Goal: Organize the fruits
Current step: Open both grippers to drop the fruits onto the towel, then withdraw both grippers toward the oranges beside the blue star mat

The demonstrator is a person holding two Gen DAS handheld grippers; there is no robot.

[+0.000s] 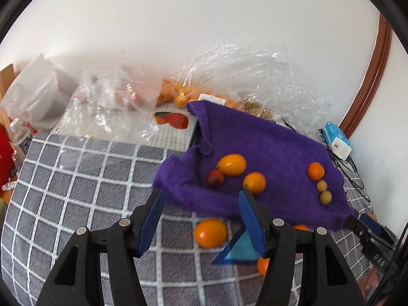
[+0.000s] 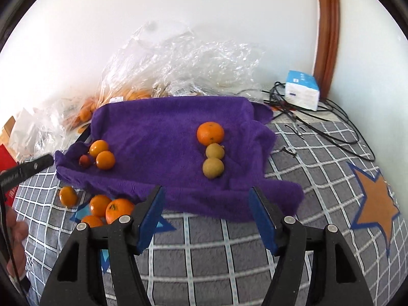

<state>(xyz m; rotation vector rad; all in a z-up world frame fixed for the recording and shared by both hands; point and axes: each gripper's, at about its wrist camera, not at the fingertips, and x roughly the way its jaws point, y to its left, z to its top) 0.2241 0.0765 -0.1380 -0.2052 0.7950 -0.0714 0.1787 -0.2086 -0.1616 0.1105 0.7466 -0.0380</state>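
The left wrist view alone took in the far left of the checked blanket [image 1: 76,178]: a white plastic bag [image 1: 35,94], a small bottle [image 1: 21,134] and something red at the frame's edge. Next came a clear bag [image 1: 122,94] of blurred reddish contents, then a larger clear plastic bag [image 1: 224,76] holding orange fruit (only partly seen behind the cloth). On the purple towel [image 1: 267,148] lay two oranges [image 1: 231,164] and a small red fruit [image 1: 215,177] at left, and at right an orange [image 1: 315,170] above two small tan fruits [image 1: 325,198]. One loose orange [image 1: 210,232] sat on the blanket between the left gripper's [image 1: 201,204] fingers, untouched; the jaws stood released, holding nothing.

The right wrist view showed, from the left, a hand [image 2: 16,244], the tip of the other gripper, and four loose oranges [image 2: 99,205] clustered on the blanket below the towel's edge. Only here did the tissue box [image 2: 302,93], black cables [image 2: 331,127] and an orange star patch [image 2: 377,204] appear clearly. The right gripper [image 2: 206,199] hung released and empty over the towel's near edge.
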